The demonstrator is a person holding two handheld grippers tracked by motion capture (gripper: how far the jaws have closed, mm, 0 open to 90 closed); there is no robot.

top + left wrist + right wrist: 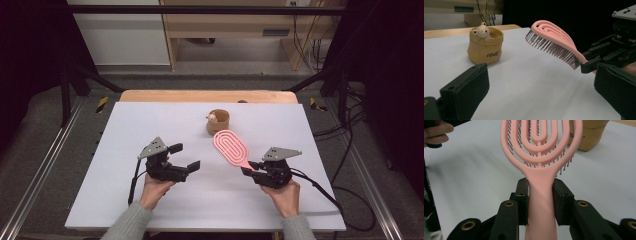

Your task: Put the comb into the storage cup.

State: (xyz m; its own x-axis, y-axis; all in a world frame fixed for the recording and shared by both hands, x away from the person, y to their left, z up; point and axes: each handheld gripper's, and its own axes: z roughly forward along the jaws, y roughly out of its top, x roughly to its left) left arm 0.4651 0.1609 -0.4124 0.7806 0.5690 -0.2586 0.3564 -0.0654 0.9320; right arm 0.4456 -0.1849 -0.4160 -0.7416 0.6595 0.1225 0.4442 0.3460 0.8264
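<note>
A pink vented hairbrush (231, 147) (554, 42) (540, 147) hangs above the white table, bristles down, head tilted up toward the far side. My right gripper (251, 168) (540, 195) is shut on its handle, both pads pressed against it. Just beyond the brush head stands a small tan cup (218, 122) (485, 45) (587, 135) with a little bear figure (481, 31) at its rim. My left gripper (186, 156) (536, 85) sits open to the left of the brush, nothing between its fingers, held low over the table.
The white tabletop (150, 125) lies on a wooden board whose far edge (200, 96) shows beyond it. Black frame bars and cables surround the table. A cable (320, 187) trails from the right gripper across the table's right side.
</note>
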